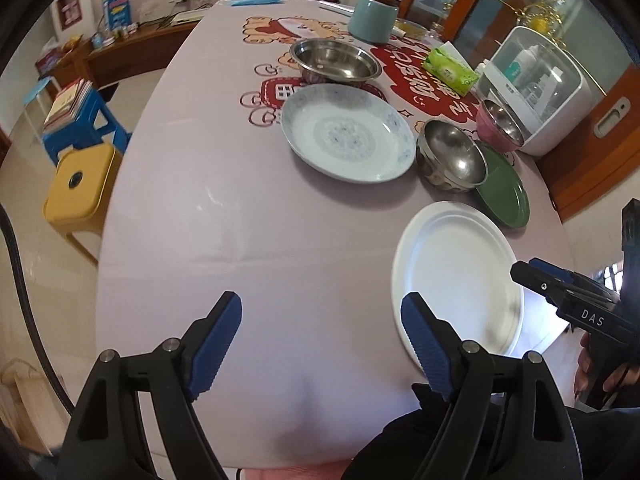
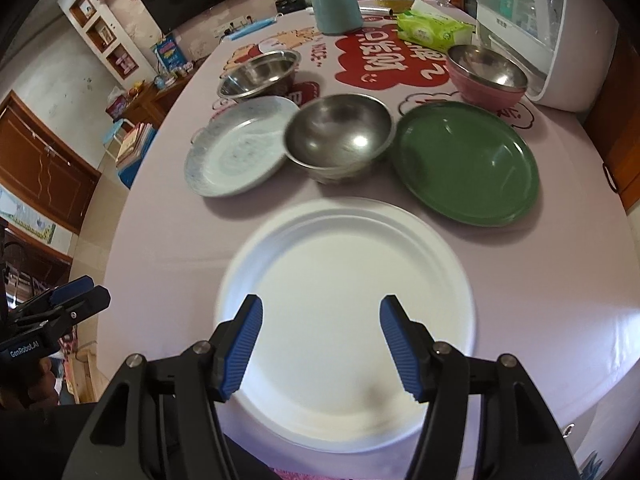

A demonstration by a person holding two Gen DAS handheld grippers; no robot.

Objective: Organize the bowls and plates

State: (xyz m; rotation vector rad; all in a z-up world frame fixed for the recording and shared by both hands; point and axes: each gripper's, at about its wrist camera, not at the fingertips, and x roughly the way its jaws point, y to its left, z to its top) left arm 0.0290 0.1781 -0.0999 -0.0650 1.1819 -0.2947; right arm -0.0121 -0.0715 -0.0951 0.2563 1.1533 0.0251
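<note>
left wrist view: left hand-held gripper (image 1: 320, 344) wide, empty; round white plastic plate (image 1: 456, 276) lower right on counter (image 1: 200, 200), nothing stacked | right wrist view: right hand-held gripper (image 2: 320, 344) apart, empty above it; dark green round plate (image 2: 464, 164), steel bowl (image 2: 340, 140) separate, sorting barely begun

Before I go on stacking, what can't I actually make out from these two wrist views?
- White plate, right wrist: near rim hidden behind the right gripper; motion blur.
- Green plate, left wrist: partly covered by the steel bowl.
- Pink bowl, left wrist: far side hidden against the white cabinet.
- Cabinet contents: blurred behind its clear door, both views.
- Whether any dish is dirty: too blurred.
</note>
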